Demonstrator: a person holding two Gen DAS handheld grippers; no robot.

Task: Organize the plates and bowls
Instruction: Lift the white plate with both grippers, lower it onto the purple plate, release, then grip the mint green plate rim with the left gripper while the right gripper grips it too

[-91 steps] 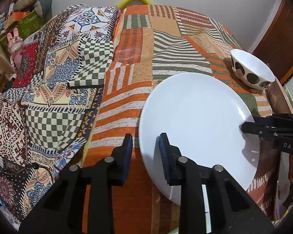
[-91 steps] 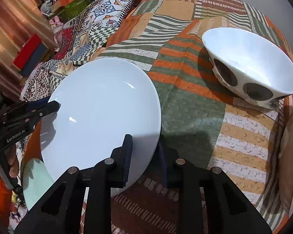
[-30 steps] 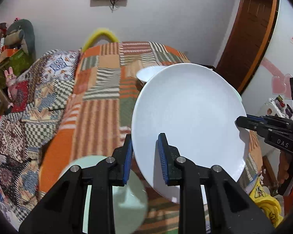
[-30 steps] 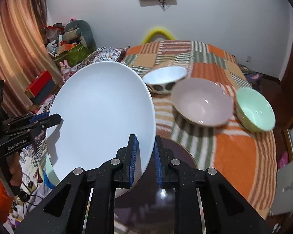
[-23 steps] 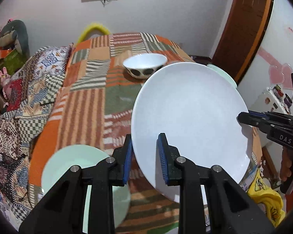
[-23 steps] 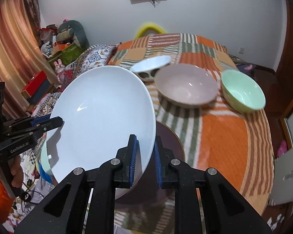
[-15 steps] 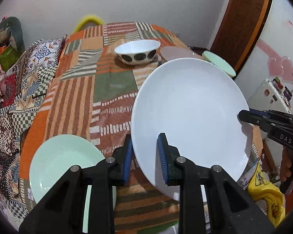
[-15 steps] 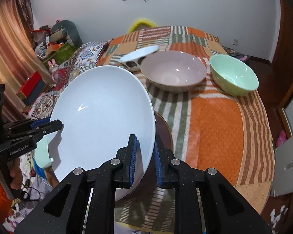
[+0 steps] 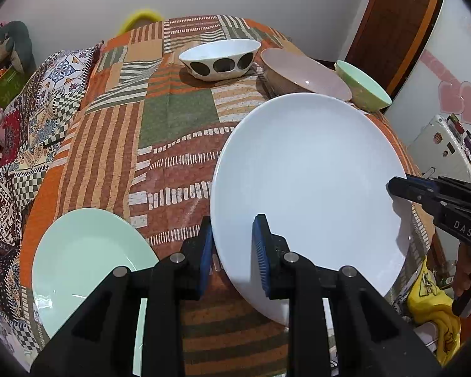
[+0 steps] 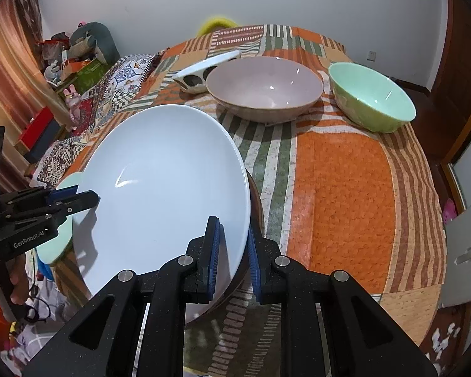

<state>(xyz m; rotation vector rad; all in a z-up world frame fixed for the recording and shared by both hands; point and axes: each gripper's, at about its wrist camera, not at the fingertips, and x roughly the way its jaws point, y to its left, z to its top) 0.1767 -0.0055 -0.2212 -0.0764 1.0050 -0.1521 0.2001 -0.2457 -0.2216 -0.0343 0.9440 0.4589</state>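
One patterned tablecloth [image 9: 179,116] fills frame | one white plate [image 9: 307,188] centre-right, off the cloth; left gripper [image 9: 232,251] and right gripper [image 10: 232,251] each clamp its rim | one green plate [image 9: 88,257] lower left | three bowls upper frame: pink bowl [image 10: 263,86]; spotted bowl [image 9: 219,59]; green bowl [image 10: 373,97]

large white plate [image 9: 307,182] tilted above table, three bowls [image 10: 267,88] beyond.
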